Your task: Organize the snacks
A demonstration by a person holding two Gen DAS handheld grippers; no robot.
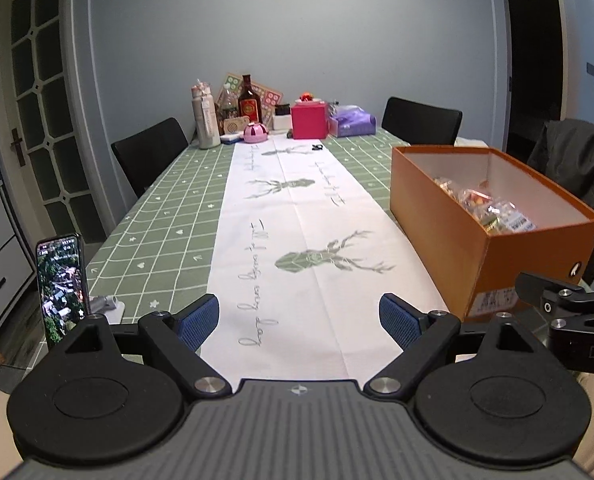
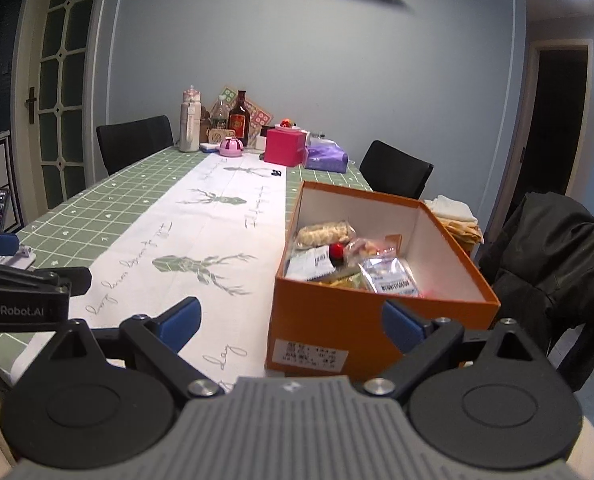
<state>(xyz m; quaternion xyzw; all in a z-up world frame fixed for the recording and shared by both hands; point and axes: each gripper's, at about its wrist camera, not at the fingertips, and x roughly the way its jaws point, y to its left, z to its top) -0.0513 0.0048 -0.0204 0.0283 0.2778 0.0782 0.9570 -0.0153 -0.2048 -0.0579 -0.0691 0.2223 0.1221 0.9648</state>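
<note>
An orange cardboard box (image 2: 337, 320) stands on the right side of the table, also seen as the orange box (image 1: 449, 224) in the left wrist view. Several wrapped snack packets (image 2: 349, 256) lie inside it; the same packets (image 1: 485, 206) show over its wall. My left gripper (image 1: 299, 320) hangs open over the white runner at the near table edge, nothing between its blue pads. My right gripper (image 2: 291, 326) is open too, just in front of the box's near end, holding nothing. The box's label faces it.
A phone (image 1: 62, 284) stands on a holder at the table's near left corner. Bottles, a pink box (image 1: 309, 120) and a purple pack (image 1: 353, 120) crowd the far end. Black chairs (image 1: 149, 152) flank the table; a dark jacket (image 2: 557, 248) hangs over a chair at right.
</note>
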